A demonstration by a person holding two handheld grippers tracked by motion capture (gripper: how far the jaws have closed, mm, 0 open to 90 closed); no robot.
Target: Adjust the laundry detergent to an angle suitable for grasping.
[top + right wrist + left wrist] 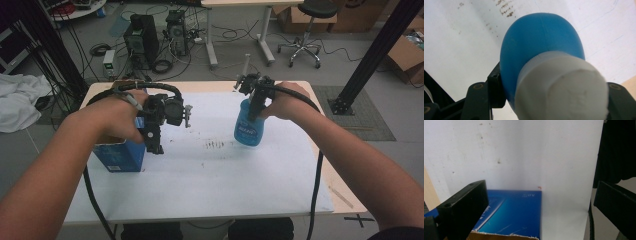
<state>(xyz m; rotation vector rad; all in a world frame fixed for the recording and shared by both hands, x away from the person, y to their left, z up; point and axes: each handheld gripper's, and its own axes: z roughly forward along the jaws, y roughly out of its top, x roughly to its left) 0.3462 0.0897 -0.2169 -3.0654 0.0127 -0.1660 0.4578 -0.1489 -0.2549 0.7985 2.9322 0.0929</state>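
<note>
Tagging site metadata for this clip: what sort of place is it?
Likely a robotics lab or workshop: desktop computer towers and loose cables on the floor, a rolling stool, cardboard boxes, and a white-topped work table.

Grey floor (350, 70), white desk (235, 4), black stool (306, 30), computer towers (141, 37), cardboard boxes (407, 57), tangled cables (165, 64).

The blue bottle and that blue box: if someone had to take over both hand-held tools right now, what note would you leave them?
Right tool: shut on the blue bottle just under its white cap; the bottle stands upright on the white table, right of centre.
Left tool: open, jaws wide apart, hovering over the open blue carton at the table's left edge; it holds nothing.
Done: the bottle is gripped.
Left: probably carry the bottle over and lower it into the carton, steadying the carton if needed.
</note>
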